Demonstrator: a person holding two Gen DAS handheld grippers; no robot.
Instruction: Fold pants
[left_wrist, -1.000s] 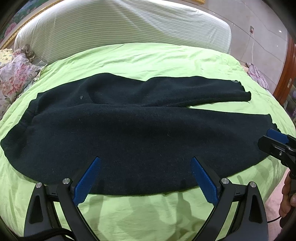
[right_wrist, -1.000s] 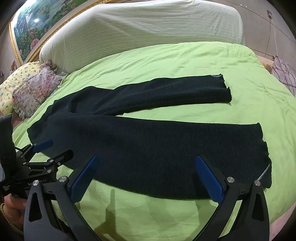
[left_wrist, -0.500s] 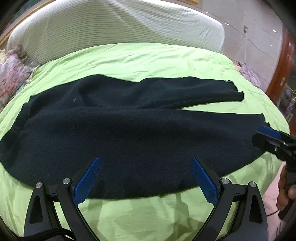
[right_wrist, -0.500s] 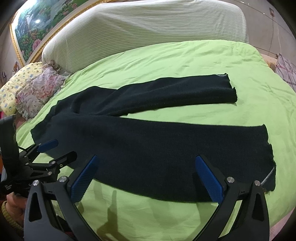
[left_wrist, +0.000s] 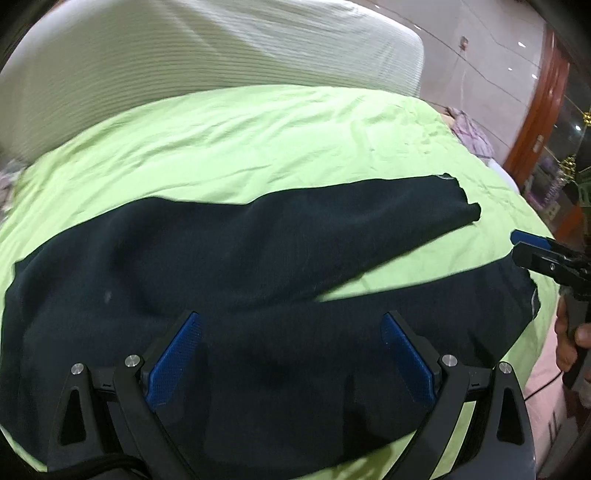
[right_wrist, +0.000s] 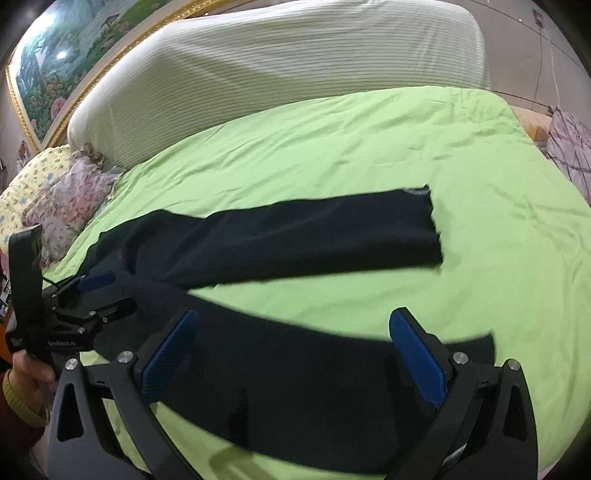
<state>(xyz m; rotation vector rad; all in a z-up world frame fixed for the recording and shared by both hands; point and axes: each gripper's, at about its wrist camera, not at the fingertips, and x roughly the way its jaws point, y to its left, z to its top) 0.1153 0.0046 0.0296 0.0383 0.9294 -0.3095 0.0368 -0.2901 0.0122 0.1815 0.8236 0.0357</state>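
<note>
Dark pants (left_wrist: 258, 266) laid flat on green bed (left_wrist: 280, 133), legs spread apart, left gripper (left_wrist: 291, 354) spread wide over waist end, right gripper (right_wrist: 295, 354) spread wide over near leg, nothing held

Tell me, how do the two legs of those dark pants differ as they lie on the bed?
The far leg lies clear of the grippers, its whole length and cuff showing on the green sheet. The near leg runs under the open right gripper, partly hidden by its fingers, and looks wider, perhaps only from closeness. The legs splay apart toward the cuffs, with sheet showing between them. Both are the same dark fabric, lie flat and join at the waist end.
</note>
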